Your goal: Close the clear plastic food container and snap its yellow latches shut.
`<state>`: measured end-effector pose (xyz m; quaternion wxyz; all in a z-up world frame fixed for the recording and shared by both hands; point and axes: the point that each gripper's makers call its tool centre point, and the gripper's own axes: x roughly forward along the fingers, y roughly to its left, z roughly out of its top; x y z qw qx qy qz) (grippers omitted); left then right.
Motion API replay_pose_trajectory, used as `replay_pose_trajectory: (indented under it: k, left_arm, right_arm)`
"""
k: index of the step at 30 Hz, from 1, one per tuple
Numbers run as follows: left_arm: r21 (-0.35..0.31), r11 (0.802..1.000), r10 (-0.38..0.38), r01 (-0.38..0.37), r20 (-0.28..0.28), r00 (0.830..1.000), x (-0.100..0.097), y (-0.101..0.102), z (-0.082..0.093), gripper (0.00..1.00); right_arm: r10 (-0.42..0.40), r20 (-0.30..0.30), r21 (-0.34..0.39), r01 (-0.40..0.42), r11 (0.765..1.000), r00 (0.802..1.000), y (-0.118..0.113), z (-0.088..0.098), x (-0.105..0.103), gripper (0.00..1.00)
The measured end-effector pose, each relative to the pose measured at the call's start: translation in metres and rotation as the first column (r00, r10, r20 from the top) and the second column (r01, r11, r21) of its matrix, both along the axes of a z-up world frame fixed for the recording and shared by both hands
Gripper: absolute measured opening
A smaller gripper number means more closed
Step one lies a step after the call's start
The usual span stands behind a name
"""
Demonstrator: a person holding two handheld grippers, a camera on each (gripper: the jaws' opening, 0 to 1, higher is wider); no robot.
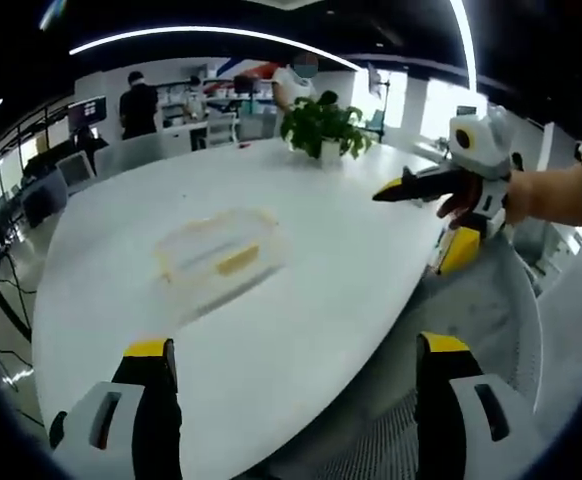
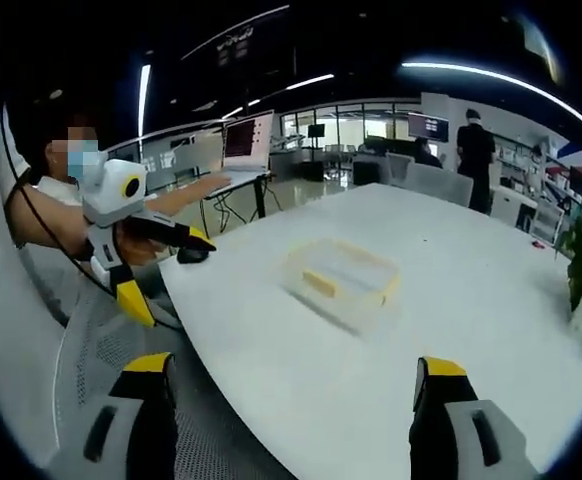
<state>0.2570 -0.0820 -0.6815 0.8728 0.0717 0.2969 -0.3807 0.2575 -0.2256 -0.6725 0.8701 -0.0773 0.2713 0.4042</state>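
The clear plastic food container (image 1: 221,250) with yellow latches rests on the white table (image 1: 301,200), ahead of my left gripper (image 1: 296,350). That gripper's yellow-tipped jaws stand wide open with nothing between them. My right gripper (image 1: 381,195) comes in from the right in a hand, above the table's edge and apart from the container. In the right gripper view the container (image 2: 341,275) lies ahead, a yellow latch on its near side. My right gripper (image 2: 293,365) is open and empty there. The left gripper (image 2: 193,248) is held at the table's left edge.
A potted plant (image 1: 323,128) stands at the far side of the table. A grey mesh chair (image 1: 471,330) sits below the table edge. A laptop (image 2: 246,140) stands on a desk behind. Several people and office chairs are far back.
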Motion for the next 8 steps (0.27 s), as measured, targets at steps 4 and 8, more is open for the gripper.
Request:
replay_pose_trajectory:
  k: [4,8]
  left_arm:
    - [-0.002,1.0,-0.006,0.006,0.003,1.0,-0.0009,-0.001,0.0009,0.98]
    - [-0.005,1.0,-0.005,0.005,0.003,1.0,-0.0012,-0.0006,0.0011,0.97]
  right_arm:
    - [-0.006,-0.002,0.006,0.006,1.0,1.0,-0.0011,0.0002,-0.0008,0.99]
    - [-0.008,-0.001,0.007,0.008,1.0,1.0,-0.0011,0.0009,-0.0018,0.99]
